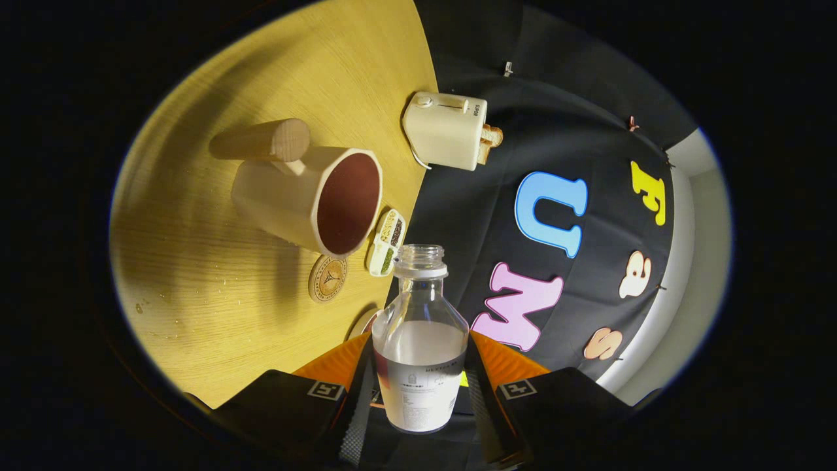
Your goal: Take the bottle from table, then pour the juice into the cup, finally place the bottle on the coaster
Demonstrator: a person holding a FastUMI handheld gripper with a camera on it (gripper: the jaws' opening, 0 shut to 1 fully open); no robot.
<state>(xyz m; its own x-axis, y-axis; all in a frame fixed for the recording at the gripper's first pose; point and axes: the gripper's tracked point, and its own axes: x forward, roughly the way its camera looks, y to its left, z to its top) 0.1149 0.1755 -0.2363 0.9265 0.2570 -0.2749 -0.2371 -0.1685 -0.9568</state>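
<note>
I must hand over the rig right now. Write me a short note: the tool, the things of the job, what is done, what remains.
Tool: shut on the clear uncapped glass bottle, which holds pale juice and is tilted over the table.
Beige cup with wooden handle: ahead of the bottle's mouth on the wooden table, with dark liquid inside.
Round cork coaster: on the table beside the cup, bare.
Done: bottle picked up.
Left: whether the pour is complete cannot be told; then stand the bottle on the coaster.

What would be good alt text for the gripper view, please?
The gripper is shut on an uncapped bottle, tipped sideways relative to the wooden table. Beyond its mouth stand a cup, a round coaster and a toaster.
</note>
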